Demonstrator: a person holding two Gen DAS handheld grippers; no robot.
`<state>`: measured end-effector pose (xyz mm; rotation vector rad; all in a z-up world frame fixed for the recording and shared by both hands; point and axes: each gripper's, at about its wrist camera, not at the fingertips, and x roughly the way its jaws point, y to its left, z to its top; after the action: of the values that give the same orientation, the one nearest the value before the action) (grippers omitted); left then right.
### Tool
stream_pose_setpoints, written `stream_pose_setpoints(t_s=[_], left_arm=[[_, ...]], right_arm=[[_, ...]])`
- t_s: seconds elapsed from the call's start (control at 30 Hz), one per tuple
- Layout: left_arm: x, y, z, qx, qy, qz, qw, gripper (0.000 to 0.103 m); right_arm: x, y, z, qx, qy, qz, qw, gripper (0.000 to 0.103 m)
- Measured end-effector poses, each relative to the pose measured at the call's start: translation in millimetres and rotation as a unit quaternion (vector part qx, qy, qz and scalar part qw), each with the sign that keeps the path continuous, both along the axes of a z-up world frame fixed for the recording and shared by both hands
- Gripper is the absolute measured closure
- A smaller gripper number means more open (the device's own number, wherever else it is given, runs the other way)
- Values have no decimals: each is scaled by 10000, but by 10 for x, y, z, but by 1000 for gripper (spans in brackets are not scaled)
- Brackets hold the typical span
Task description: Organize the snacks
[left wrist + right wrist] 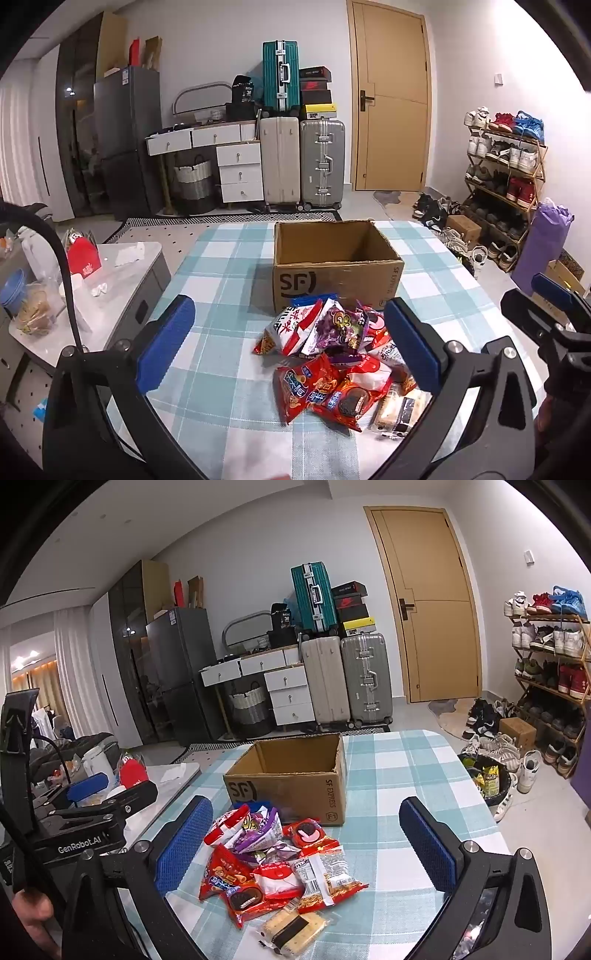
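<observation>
1. Snacks are piled on the checked worktop, touching the open box at their 12 o'clock.
2. Left gripper jaws wide, nothing held; same for the right gripper.
3. Lower packets are buried, labels mostly unreadable, and the box floor is hidden.

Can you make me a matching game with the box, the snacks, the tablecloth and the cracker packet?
Things:
1. cardboard box
2. snack pile
3. tablecloth
4. cracker packet

Descriptions:
A. blue and white checks
B. open on top, nothing showing inside
C. at the near edge of the pile
D. heaped in front of the box

Pairs: 1-B, 2-D, 3-A, 4-C
</observation>
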<state>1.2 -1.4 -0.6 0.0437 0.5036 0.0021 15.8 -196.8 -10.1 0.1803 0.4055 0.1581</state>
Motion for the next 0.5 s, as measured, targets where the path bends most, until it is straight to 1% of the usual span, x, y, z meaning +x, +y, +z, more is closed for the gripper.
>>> stream_pose_setpoints(t_s=[0.07,0.1,0.17,0.23,0.33,0.5], left_arm=[[3,-29,-4,62,-1,54,10000,1],[-34,-58,12,67,-46,-3,10000,1],[-53,-20,2,-95,-45,-67,9999,1],[-16,-28,-25,-138,-1,-86,9999,1],[-40,26,9,-160,-69,-69,9998,1],[-73,35,33,-173,-61,-94,9998,1]], right_arm=[[-1,0,1,-13,10,-10,10000,0],[0,-1,1,-5,26,0,10000,0],[-1,2,2,-1,31,6,10000,0],[-4,2,4,8,24,-3,10000,0],[1,3,0,19,30,5,10000,0],[-7,6,-5,35,19,9,10000,0]])
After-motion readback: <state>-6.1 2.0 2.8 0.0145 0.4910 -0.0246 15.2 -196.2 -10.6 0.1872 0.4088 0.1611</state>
